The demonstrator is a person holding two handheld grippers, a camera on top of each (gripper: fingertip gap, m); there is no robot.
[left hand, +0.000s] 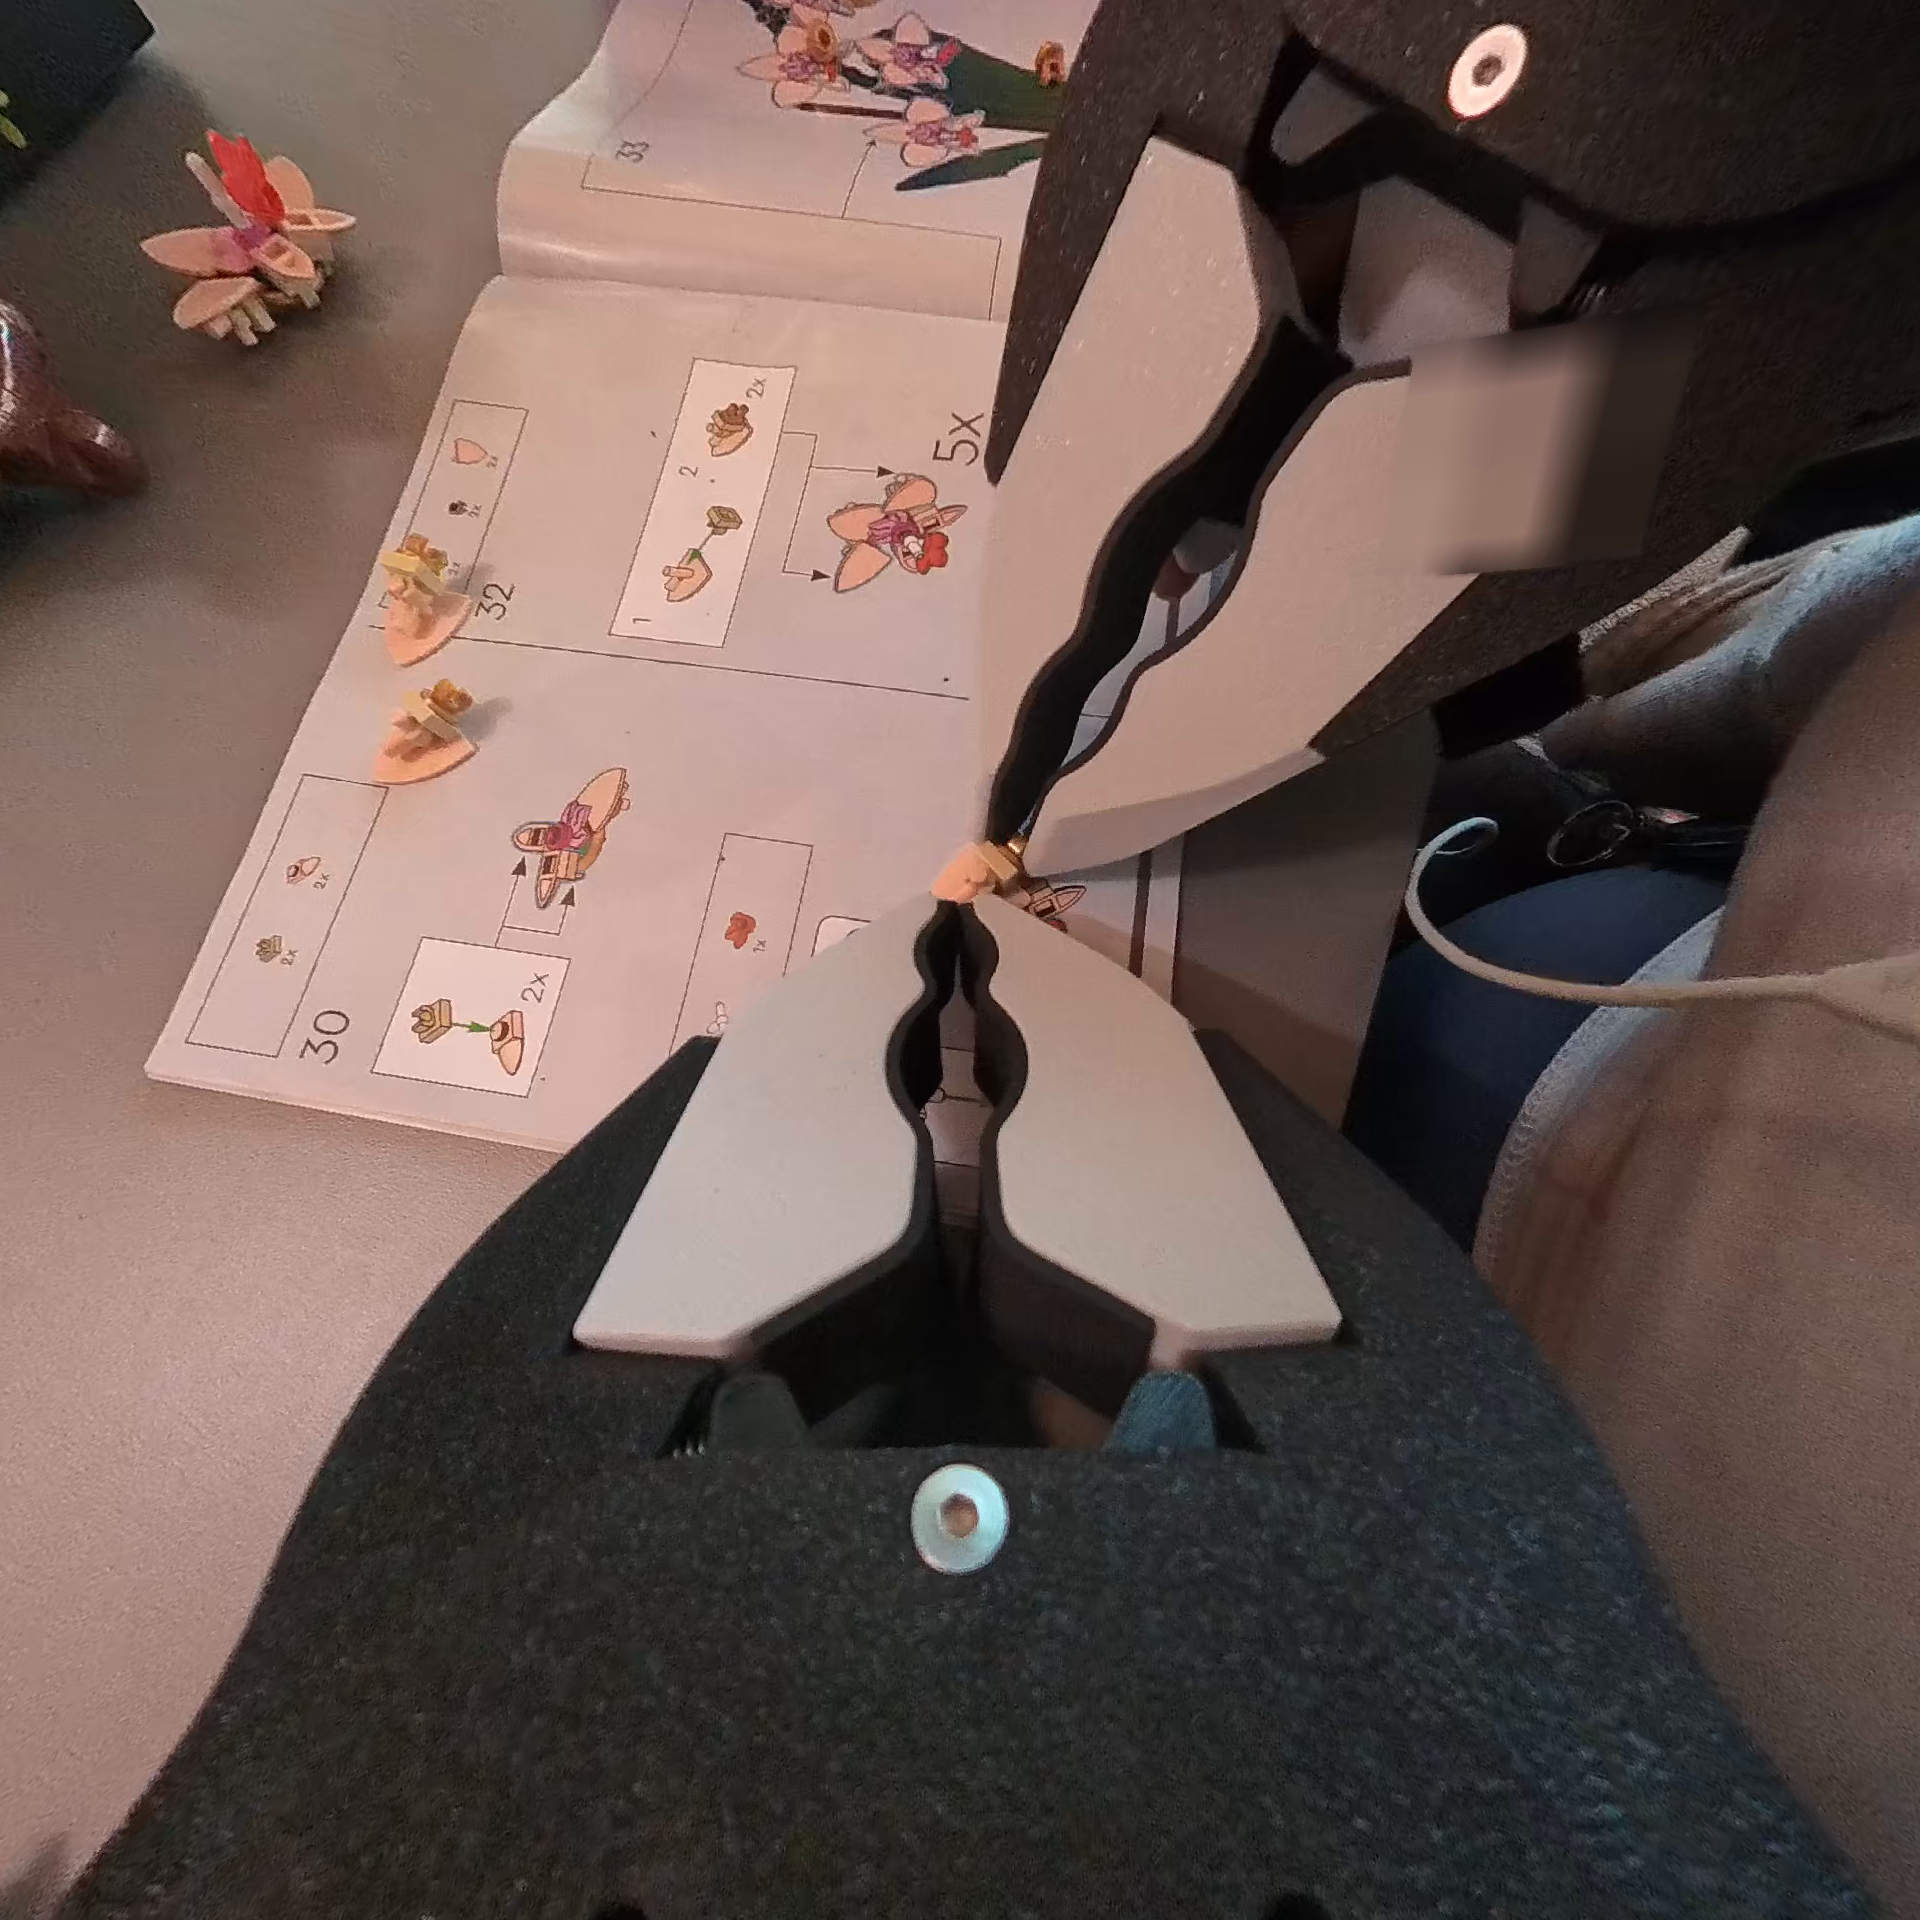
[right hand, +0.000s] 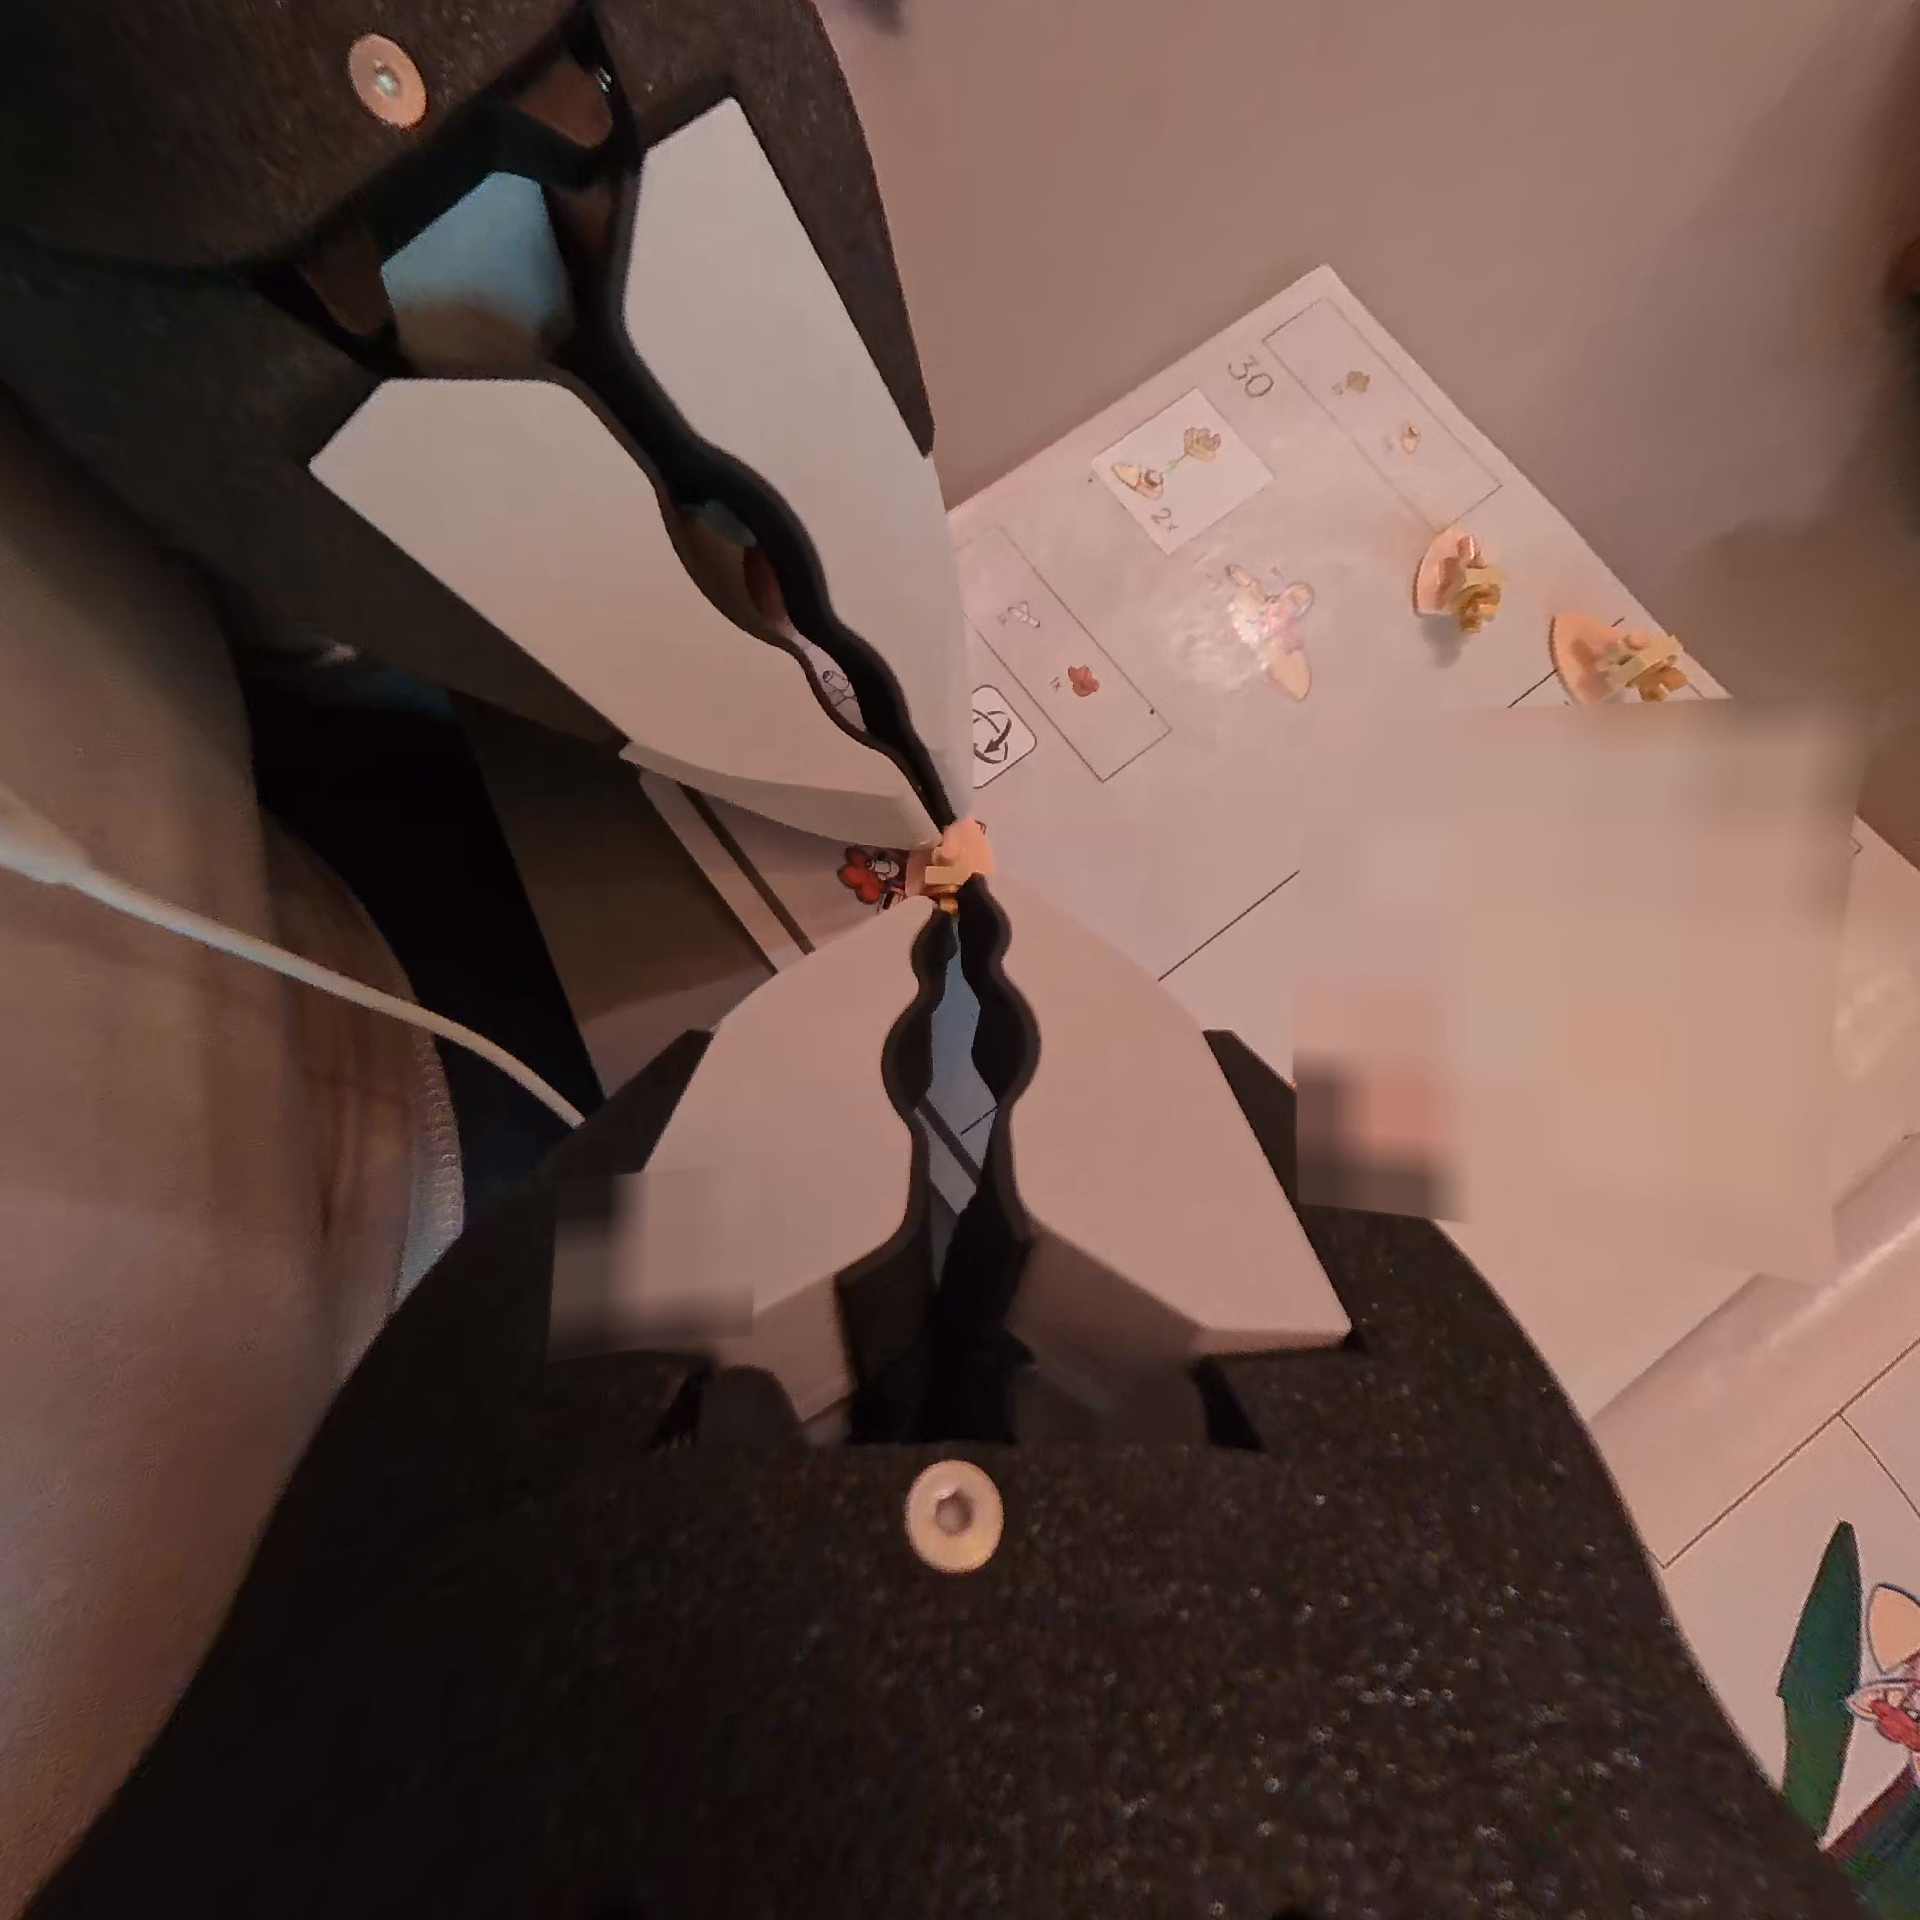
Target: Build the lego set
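Observation:
Both grippers meet tip to tip above the open instruction booklet (left hand: 665,727). My left gripper (left hand: 948,912) is shut on a small peach Lego piece (left hand: 961,873). My right gripper (right hand: 951,912) is shut on a small tan-gold piece (right hand: 943,881). The two pieces touch each other. In the left wrist view the right gripper (left hand: 1016,840) comes in from the upper right. In the right wrist view the left gripper (right hand: 940,821) comes in from the upper left and holds the peach piece (right hand: 968,837).
Two small peach petal assemblies (left hand: 421,613) (left hand: 426,732) lie on the booklet, also in the right wrist view (right hand: 1455,587) (right hand: 1610,665). A built pink flower (left hand: 249,249) lies on the grey table, far left. A dark red object (left hand: 52,436) sits at the left edge. A person's clothing and a cord (left hand: 1507,977) are at right. Only a small space, under 4 cm, lies between the two pairs of fingers.

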